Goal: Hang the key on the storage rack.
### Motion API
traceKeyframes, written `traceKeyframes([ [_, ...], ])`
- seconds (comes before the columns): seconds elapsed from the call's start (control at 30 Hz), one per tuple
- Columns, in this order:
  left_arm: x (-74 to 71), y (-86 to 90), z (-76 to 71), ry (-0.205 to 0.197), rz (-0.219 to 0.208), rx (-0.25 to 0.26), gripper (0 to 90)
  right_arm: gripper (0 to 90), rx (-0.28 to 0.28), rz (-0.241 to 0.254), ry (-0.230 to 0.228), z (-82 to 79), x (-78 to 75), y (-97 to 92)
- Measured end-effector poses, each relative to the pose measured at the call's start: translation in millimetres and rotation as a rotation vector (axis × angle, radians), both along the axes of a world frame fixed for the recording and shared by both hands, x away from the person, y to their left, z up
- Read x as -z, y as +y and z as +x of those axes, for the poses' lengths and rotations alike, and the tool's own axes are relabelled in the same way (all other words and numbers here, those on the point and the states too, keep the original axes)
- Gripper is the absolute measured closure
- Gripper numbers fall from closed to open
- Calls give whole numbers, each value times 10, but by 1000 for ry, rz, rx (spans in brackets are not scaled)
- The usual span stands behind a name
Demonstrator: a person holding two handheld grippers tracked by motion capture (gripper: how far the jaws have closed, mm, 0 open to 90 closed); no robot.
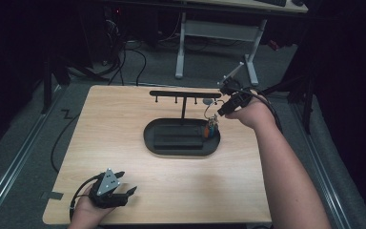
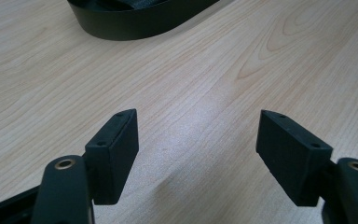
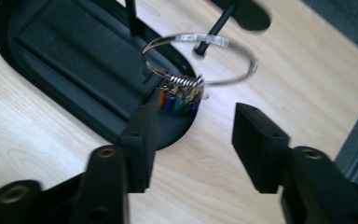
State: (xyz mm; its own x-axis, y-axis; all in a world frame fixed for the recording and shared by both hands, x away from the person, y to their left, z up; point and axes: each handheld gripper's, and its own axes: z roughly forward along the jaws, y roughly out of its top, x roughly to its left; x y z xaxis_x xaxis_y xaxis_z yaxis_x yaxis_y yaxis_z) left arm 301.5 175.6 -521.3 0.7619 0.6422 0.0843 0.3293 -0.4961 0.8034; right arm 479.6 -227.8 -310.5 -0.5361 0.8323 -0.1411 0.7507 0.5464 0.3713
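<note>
A metal key ring [image 3: 200, 60] carrying several coloured tags [image 3: 179, 95] appears to hang from the right-hand peg [image 3: 212, 30] of a black T-shaped rack [image 1: 183, 95]. The rack stands in a black oval tray [image 1: 181, 136]. In the high view the ring [image 1: 210, 117] dangles over the tray's right end. My right gripper [image 3: 196, 128] is open just short of the ring, nothing between its fingers; in the high view it [image 1: 221, 109] sits right of the rack. My left gripper [image 1: 126, 183] rests open near the table's front left, over bare wood [image 2: 198, 135].
The tray's rim [image 2: 135, 23] lies well ahead of the left gripper. The wooden table [image 1: 124, 138] is bare around the tray. Beyond the far edge are a desk frame [image 1: 219, 33] and cables on the floor.
</note>
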Motion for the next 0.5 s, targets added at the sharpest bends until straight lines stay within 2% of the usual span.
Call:
traceKeyframes([
  [0.07,-6,-1,-2,1,4,1,302,465,12,10,-3,-49,27,-13],
  [0.1,-8,-10,-4,-1,4,3,302,408,21,29,-25,-136,80,-46],
  [0.17,-6,-18,-3,-4,5,4,301,369,28,56,-55,-231,129,-79],
  [0.2,-6,-18,-3,-4,5,4,301,369,28,56,-55,-231,129,-79],
  [0.23,-7,-23,-2,-4,0,4,301,370,30,67,-93,-330,197,-100],
  [0.3,-8,-24,-2,-4,-1,4,301,370,24,69,-103,-380,231,-109],
  [0.37,-2,-25,1,-3,3,2,301,343,9,82,-127,-521,349,-139],
  [0.43,2,-22,4,3,-1,1,301,294,26,82,-143,-594,442,-179],
  [0.47,2,-22,4,3,-1,1,301,294,26,82,-143,-594,442,-179],
  [0.5,2,-18,4,4,-2,2,300,268,32,82,-158,-668,536,-222],
])
